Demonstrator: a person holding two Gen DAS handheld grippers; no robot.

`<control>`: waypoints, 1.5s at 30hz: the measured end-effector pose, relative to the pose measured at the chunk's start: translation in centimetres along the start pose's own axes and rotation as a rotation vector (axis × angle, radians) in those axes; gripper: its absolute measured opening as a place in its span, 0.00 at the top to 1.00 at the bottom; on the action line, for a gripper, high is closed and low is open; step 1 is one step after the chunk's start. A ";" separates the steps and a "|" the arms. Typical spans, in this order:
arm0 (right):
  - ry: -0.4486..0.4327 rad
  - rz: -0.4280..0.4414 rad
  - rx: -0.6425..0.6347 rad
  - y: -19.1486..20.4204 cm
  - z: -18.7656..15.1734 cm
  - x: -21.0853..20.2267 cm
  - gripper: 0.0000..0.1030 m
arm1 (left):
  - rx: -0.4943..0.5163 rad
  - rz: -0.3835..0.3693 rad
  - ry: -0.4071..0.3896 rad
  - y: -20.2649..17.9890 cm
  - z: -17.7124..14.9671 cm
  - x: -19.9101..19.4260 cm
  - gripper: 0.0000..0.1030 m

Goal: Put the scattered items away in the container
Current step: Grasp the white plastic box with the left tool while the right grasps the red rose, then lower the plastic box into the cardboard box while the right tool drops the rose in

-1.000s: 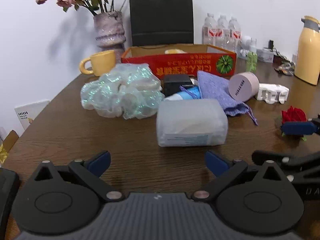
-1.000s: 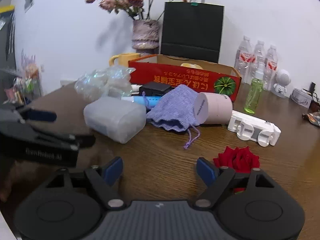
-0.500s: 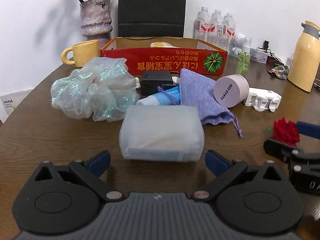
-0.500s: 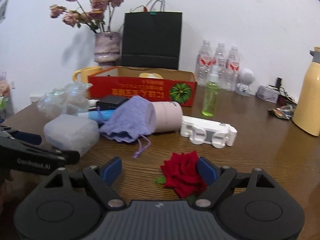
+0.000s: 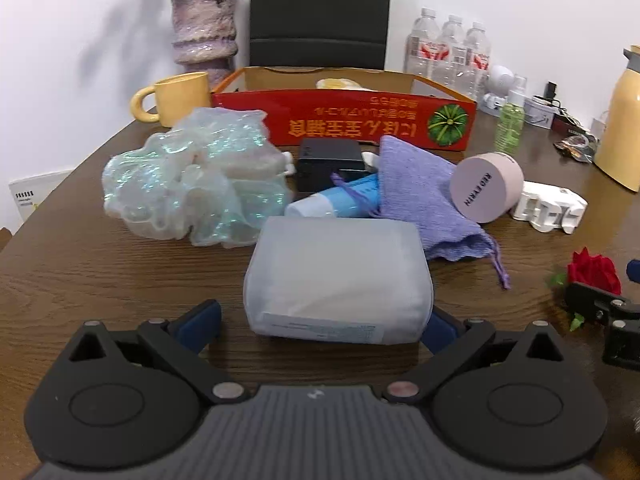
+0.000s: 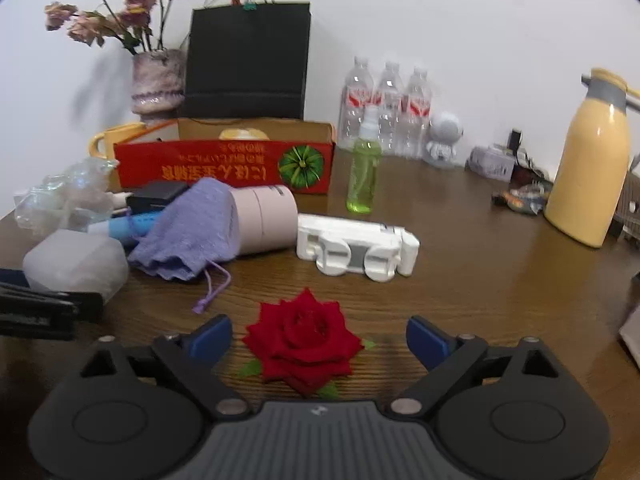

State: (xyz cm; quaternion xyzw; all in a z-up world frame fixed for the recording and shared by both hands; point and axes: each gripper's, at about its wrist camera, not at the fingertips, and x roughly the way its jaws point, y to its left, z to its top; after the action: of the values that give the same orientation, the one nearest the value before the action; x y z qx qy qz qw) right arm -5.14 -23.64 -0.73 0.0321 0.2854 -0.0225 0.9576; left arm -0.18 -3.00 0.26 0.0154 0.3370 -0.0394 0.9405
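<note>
Left hand-held gripper (image 5: 318, 322) spread wide around the near end of a frosted translucent pouch (image 5: 338, 276) lying flat on the brown wooden worktop (image 5: 100, 272); left blue pad clear of the pouch, right pad partly hidden behind its corner, so contact there cannot be told. Nothing lifted.

Right hand-held gripper (image 6: 318, 338) with jaws opening, set either side of a red rose head (image 6: 302, 340) resting on the worktop; both pads standing apart from the petals.

Just beyond the pouch, a blue tube (image 5: 334, 202) partly under a lilac drawstring bag (image 5: 420, 196). Left of these, a crumpled iridescent plastic wrap (image 5: 192, 176). Behind the tube, a black box (image 5: 330, 158). Right of the bag and touching it, a pink cylindrical tin (image 5: 486, 186) lying on its side, then a white plastic holder (image 6: 356, 248) beside the tin.

Farther back, the container: an open red cardboard tray (image 5: 344, 122) with upside-down print and a green pumpkin picture, something pale yellow inside. Yellow mug (image 5: 176, 98) at its left end, green spray bottle (image 6: 364, 168) near its right end.

Along the far wall, a vase of dried flowers (image 6: 158, 80), a black paper bag (image 6: 248, 54), three water bottles (image 6: 386, 104), a small white figurine (image 6: 444, 134), and at far right a yellow flask (image 6: 590, 160).
</note>
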 end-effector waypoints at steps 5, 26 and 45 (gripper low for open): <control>0.051 0.051 0.040 -0.2 0.1 1.0 0.09 | -0.003 0.000 -0.007 0.3 -0.1 -0.3 0.00; 0.083 0.102 -0.003 1.5 0.2 1.5 0.18 | 0.045 -0.013 -0.005 -1.1 -0.3 -0.3 0.06; -0.022 0.162 -0.018 1.1 3.0 0.0 0.45 | 0.033 -0.103 -0.154 -0.5 3.6 -4.4 0.19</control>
State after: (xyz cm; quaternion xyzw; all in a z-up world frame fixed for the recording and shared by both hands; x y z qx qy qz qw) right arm -3.41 -22.73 1.83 0.0460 0.2716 0.0573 0.9596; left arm -1.37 -3.39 5.85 0.0103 0.2634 -0.0944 0.9600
